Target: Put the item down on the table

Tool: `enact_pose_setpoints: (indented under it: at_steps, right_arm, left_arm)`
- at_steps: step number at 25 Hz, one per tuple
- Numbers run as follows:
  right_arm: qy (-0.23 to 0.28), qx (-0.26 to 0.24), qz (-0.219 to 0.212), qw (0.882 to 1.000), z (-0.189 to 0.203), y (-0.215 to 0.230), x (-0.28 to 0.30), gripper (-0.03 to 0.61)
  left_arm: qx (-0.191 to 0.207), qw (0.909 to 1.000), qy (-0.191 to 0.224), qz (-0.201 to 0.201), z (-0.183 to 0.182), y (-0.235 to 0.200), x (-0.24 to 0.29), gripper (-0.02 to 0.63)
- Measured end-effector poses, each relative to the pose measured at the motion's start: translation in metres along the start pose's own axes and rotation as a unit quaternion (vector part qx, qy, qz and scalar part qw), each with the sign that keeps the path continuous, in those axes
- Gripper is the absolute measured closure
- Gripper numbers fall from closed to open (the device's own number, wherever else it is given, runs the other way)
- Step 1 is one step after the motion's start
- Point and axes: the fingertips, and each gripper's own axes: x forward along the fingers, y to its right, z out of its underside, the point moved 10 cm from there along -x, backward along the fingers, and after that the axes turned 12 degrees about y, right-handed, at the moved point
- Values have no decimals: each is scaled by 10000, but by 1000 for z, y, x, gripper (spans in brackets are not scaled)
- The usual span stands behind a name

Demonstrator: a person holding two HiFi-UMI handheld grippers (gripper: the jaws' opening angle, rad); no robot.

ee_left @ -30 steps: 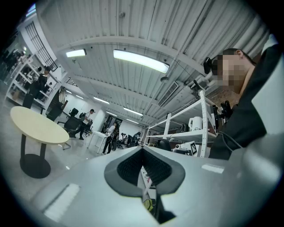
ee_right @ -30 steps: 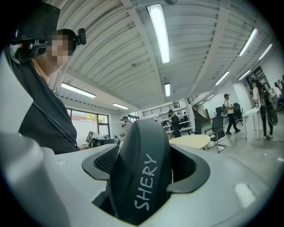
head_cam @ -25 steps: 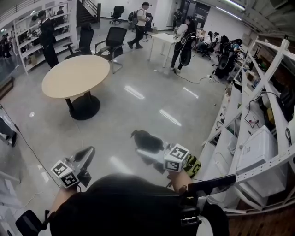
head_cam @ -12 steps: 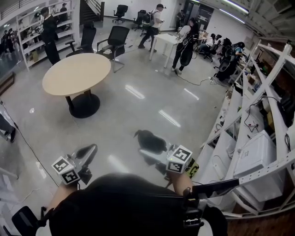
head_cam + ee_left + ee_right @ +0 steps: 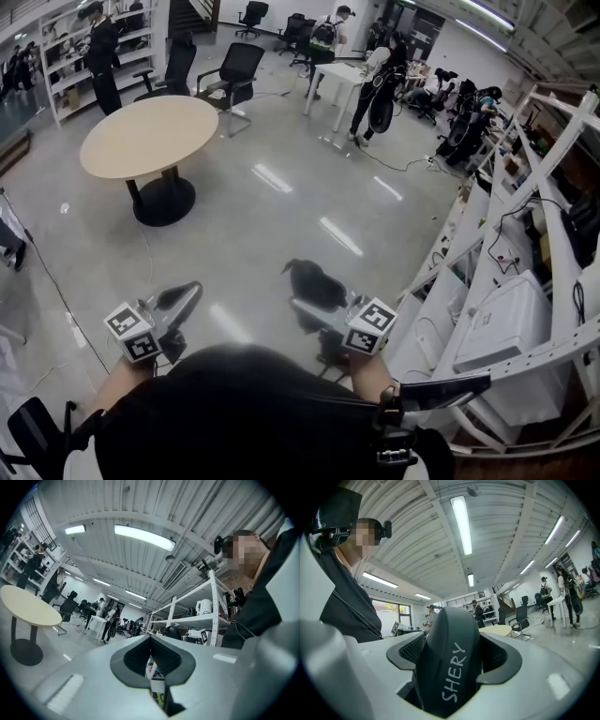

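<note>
The dark item (image 5: 449, 667) is clamped in the right tool (image 5: 314, 305), the left tool (image 5: 178, 302) closed empty; carriage is judged in hand, the worktop (image 5: 150, 136) well ahead to be reached.

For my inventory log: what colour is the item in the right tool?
The item is black with white lettering, best seen in the right gripper view.

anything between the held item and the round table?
Nothing: only bare, glossy floor lies between the dark item in the right gripper and the round table, seen in the head view.
</note>
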Motion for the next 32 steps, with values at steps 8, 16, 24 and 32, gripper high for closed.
enact_pose_setpoints:
  at_steps: [8, 16, 24, 32]
  right_arm:
    - [60, 174, 189, 9997, 1, 27, -49, 201]
    - [-45, 141, 542, 9984, 5, 51, -42, 201]
    - [-123, -203, 1012, 9946, -11, 101, 38, 201]
    - [10, -386, 1243, 9915, -19, 166, 154, 201]
  left_arm:
    - [-103, 9996, -240, 120, 30, 25, 35, 614]
    - [-350, 9979, -380, 391, 39, -14, 72, 614]
    - [-593, 9936, -261, 922, 12, -127, 128, 614]
    - [-570, 9898, -228, 1287, -38, -259, 179, 614]
